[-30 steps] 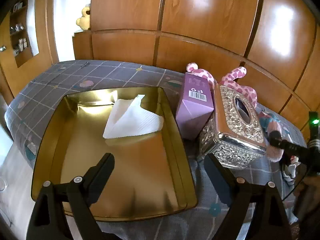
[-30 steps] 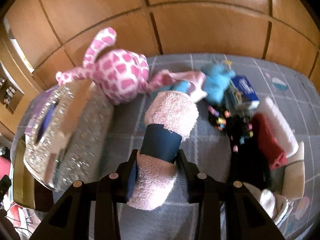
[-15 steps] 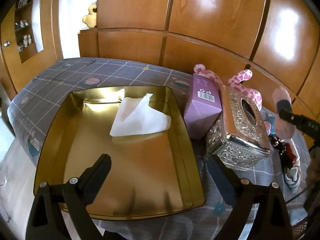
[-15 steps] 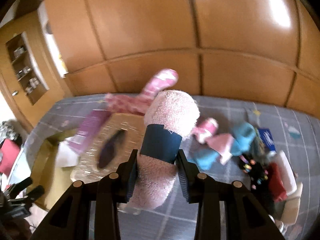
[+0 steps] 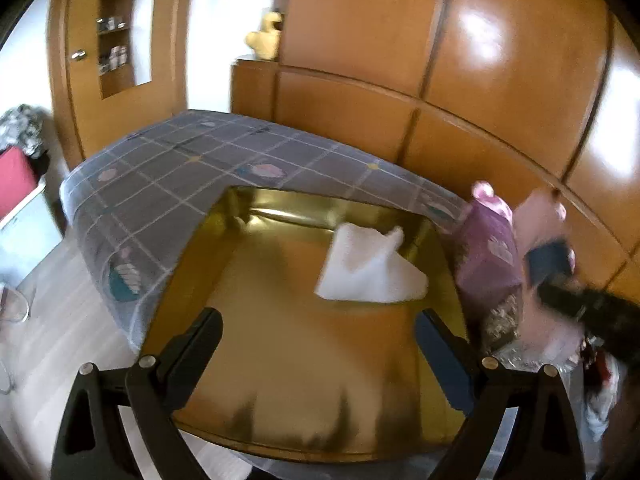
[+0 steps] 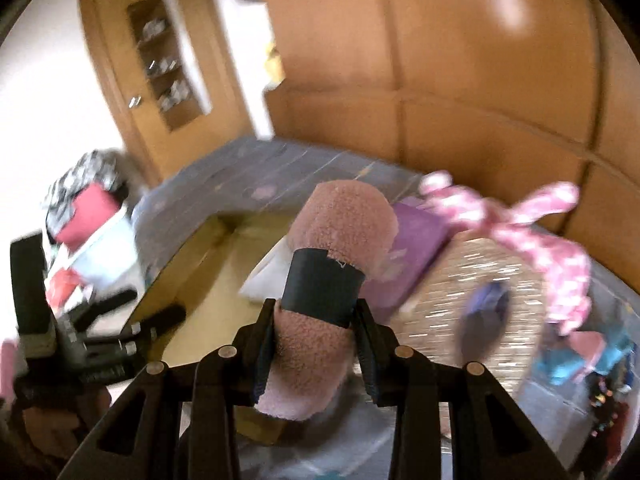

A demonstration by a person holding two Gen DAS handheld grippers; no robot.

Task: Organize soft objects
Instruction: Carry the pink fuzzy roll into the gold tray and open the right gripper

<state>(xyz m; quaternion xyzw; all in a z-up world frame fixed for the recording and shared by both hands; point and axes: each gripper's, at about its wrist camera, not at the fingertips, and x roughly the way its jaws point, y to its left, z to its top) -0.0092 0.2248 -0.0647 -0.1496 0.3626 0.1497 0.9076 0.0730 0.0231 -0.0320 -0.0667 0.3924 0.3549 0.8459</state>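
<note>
bed (image 5: 168, 168) with a grey checked cover carries everything. gold tray (image 5: 192, 248) lies just ahead of the left hand-held gripper (image 5: 316, 344), whose jaws stand wide apart and empty, a white cloth (image 5: 368, 268) beyond them in the tray. right hand-held gripper (image 6: 316, 344) is clenched on a pink towel roll (image 6: 336, 248) with a dark band, carried in the air with the tray ahead and to its left. step in hand looks like transport; next it needs lowering into the tray, then release. no writing is readable.

Right hand-held gripper (image 6: 316, 344) clamping pink towel roll (image 6: 324, 308), blurred, seemingly gold tray (image 6: 192, 276) beyond
</note>
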